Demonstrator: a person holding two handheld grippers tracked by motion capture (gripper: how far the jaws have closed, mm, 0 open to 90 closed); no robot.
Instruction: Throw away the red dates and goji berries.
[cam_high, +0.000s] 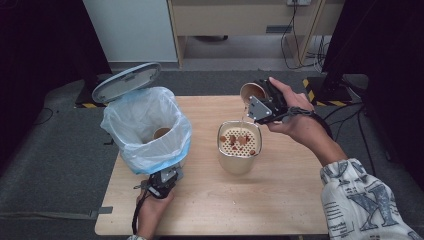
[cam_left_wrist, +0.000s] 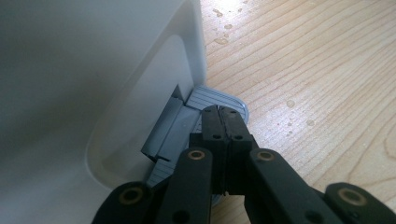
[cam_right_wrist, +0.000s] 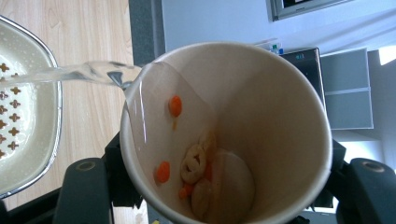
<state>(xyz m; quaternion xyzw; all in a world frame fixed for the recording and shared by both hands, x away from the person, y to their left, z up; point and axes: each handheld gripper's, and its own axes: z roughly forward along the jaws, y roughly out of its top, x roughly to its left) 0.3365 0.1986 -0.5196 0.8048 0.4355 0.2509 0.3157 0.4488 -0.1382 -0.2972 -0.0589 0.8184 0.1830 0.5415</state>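
My right gripper (cam_high: 262, 102) is shut on a tilted paper cup (cam_high: 251, 91), held above and behind a cream container with a perforated strainer top (cam_high: 239, 145). In the right gripper view a thin stream of liquid (cam_right_wrist: 79, 72) runs from the cup's (cam_right_wrist: 271, 107) rim toward the strainer (cam_right_wrist: 28, 116), and orange and pale food pieces (cam_right_wrist: 196, 163) cling inside the cup. Several such pieces lie on the strainer. My left gripper (cam_high: 167, 177) is shut with nothing between its jaws, its tips (cam_left_wrist: 223, 114) on the grey pedal (cam_left_wrist: 219, 97) of a white bin (cam_high: 145, 125).
The bin's grey lid (cam_high: 126, 81) stands open, and a blue-white bag lines the bin with a paper cup (cam_high: 161, 133) inside. Water drops (cam_left_wrist: 289, 103) dot the wooden table (cam_high: 280, 200). Dark floor surrounds the table.
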